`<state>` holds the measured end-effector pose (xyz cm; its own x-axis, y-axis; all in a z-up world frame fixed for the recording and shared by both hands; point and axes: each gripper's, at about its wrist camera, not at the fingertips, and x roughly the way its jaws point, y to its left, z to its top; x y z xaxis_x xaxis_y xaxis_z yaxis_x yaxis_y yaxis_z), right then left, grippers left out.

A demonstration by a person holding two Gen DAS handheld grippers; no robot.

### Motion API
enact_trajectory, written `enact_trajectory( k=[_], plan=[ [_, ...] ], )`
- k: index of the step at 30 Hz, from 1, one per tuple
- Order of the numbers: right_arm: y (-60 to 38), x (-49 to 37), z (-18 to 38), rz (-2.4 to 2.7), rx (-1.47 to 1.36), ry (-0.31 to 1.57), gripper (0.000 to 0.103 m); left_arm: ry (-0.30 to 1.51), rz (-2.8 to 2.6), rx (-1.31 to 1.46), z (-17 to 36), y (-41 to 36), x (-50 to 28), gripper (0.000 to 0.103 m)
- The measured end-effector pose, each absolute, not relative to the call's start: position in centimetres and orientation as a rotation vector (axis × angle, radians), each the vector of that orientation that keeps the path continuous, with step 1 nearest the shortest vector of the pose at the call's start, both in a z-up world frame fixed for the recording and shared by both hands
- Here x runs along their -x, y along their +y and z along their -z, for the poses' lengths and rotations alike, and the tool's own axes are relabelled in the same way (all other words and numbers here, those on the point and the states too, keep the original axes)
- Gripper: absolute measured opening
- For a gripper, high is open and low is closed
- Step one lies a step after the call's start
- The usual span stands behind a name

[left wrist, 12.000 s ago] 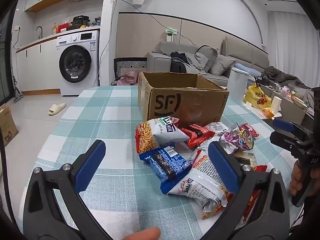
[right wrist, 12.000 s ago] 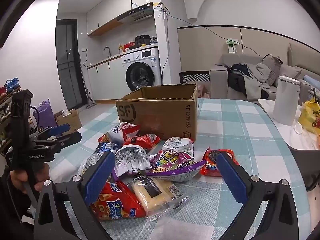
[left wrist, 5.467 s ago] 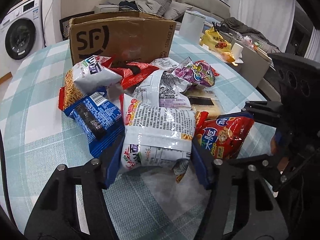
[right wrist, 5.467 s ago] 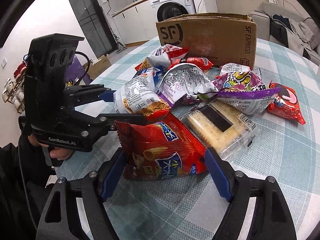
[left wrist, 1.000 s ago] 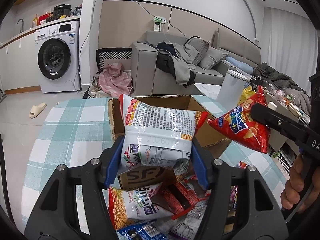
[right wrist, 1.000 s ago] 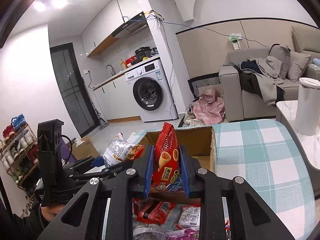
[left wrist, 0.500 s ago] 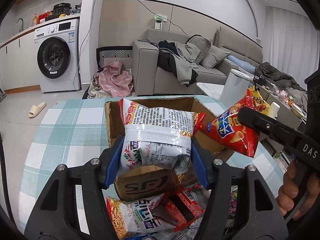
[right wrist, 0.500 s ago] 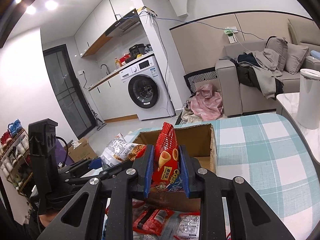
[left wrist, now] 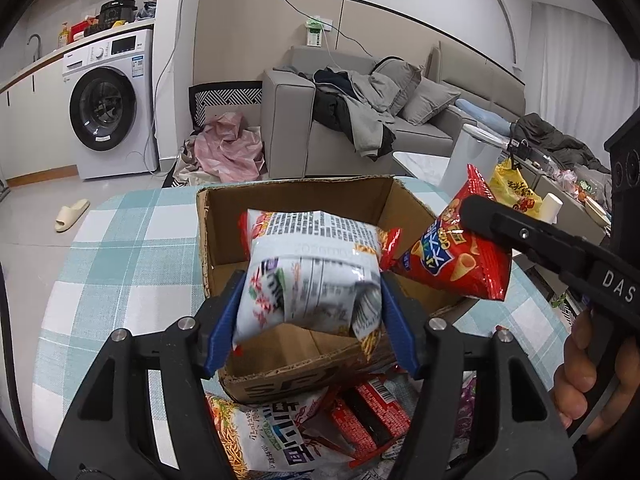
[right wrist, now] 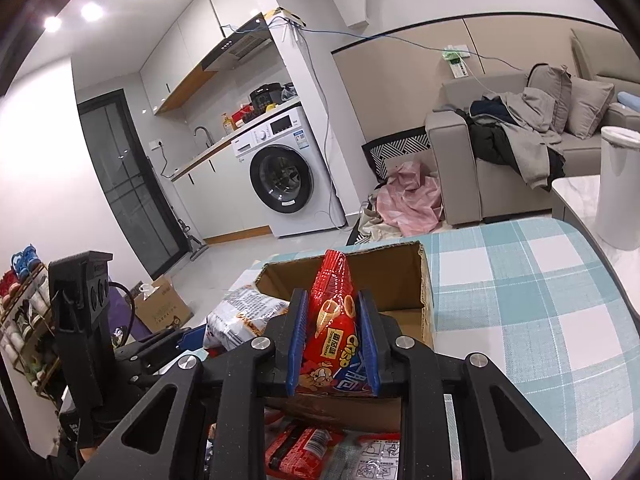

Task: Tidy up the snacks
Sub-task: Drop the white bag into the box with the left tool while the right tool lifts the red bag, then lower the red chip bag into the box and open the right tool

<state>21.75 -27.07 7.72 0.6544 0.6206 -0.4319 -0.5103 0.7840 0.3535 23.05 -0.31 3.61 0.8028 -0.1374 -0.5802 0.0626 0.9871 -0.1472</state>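
Tablecloth [left wrist: 120, 248], teal-checked, faces washing machine [left wrist: 108, 108], sofa [left wrist: 360, 120].

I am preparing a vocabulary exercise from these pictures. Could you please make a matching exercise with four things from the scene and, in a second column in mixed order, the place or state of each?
Things:
1. white snack bag
2. red snack bag
3. cardboard box
4. washing machine

Places or states:
A. open at the top, standing on the checked tablecloth
B. clamped in the right gripper
C. on the floor under the counter, its round door closed
D. held in the left gripper over the box

Pairs: 1-D, 2-B, 3-A, 4-C
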Motion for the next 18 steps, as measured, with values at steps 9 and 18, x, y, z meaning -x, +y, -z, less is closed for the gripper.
enact_trajectory(
  k=[9, 18],
  plan=[
    [-27.5, -21.9, -7.6, -0.602, -0.177, 0.573, 0.068, 0.618, 0.102, 0.09, -3.9, -0.4, -21.9, 0.08],
    [-28.2, -22.1, -7.3, -0.564, -0.171, 0.596, 0.083, 0.613, 0.098, 0.103, -4.8, 0.4, -19.6, 0.086]
  ],
)
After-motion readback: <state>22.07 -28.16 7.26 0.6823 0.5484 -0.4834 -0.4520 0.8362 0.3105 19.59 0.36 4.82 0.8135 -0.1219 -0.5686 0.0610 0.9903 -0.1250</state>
